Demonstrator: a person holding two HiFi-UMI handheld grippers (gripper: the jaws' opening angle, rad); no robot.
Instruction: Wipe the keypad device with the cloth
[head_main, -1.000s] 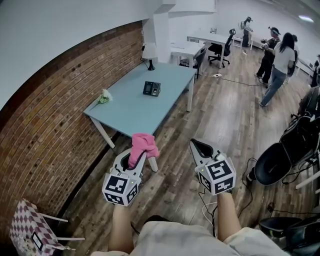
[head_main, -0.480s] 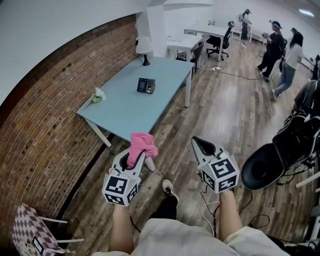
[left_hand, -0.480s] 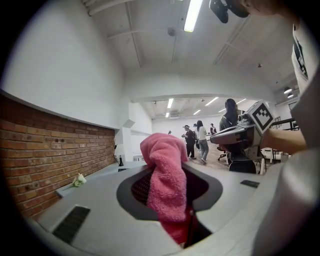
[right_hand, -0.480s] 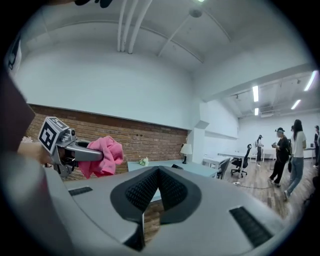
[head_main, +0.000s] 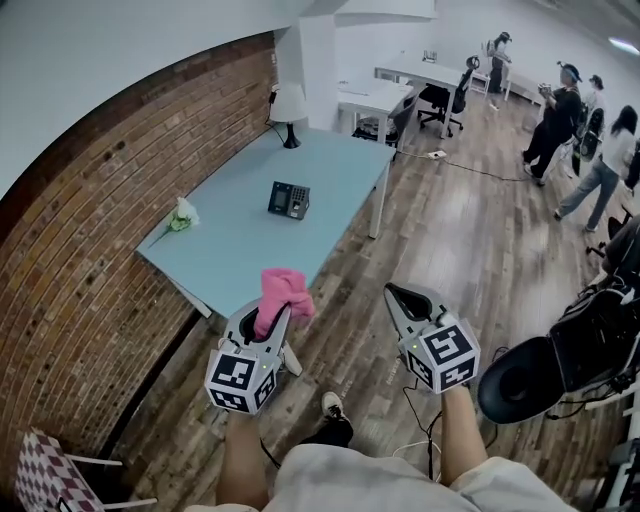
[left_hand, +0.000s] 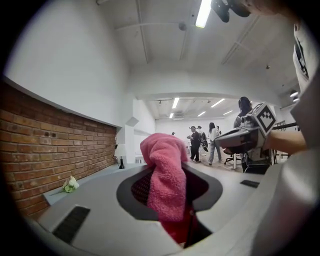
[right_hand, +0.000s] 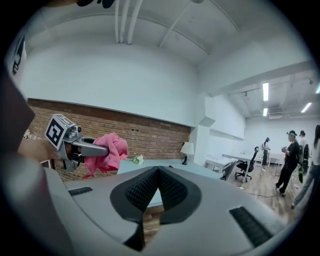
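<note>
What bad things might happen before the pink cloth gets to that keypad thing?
The pink terry cloth bunches loosely above the fingers of the left gripper, so it might slip out on the way. The small black keypad device sits unheld on the light blue table, so wiping could push it. The closed, empty right gripper may need to steady it.

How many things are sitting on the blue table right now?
3: the keypad device near the middle, a lamp at the far corner, a white flower at the left edge. None seem hidden.

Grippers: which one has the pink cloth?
The left gripper, jaws clamped on the pink cloth. The right gripper is shut with nothing between its jaws.
</note>
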